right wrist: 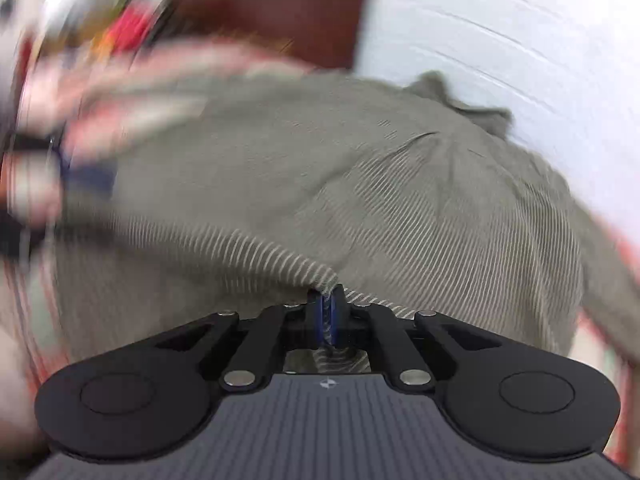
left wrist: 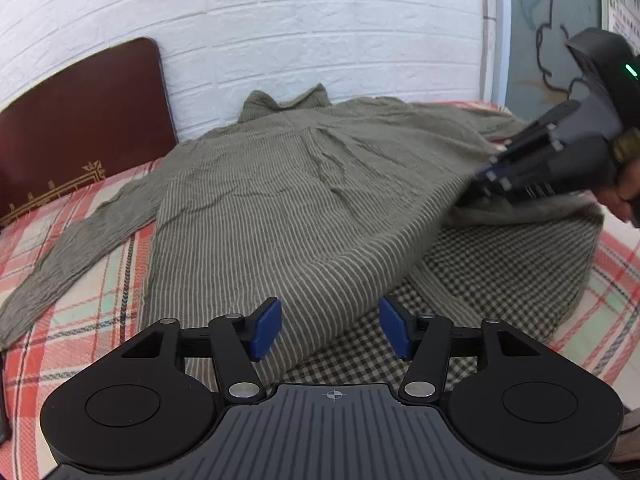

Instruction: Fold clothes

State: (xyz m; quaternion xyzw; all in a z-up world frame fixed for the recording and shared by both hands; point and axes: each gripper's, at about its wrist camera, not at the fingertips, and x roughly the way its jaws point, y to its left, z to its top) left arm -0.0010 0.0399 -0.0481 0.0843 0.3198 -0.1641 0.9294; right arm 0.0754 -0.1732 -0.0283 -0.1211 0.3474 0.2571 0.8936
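**Striped shirt pinched at its right edge**

A dark red headboard [left wrist: 80, 120] stands at the left against the white brick wall [left wrist: 320, 20]. The grey-green striped shirt [left wrist: 260, 200] lies spread across the plaid bedsheet [left wrist: 72, 280], collar toward the wall, one sleeve trailing left. The left gripper [left wrist: 330, 330] hangs above the hem, jaws wide, nothing between them. Farther right, the right gripper [right wrist: 329, 314] is clamped on a fold of the shirt (that view is heavily blurred), lifting it off a checked cloth [left wrist: 500, 280].

Perhaps left tongs [right wrist: 86, 178], motion-blurred
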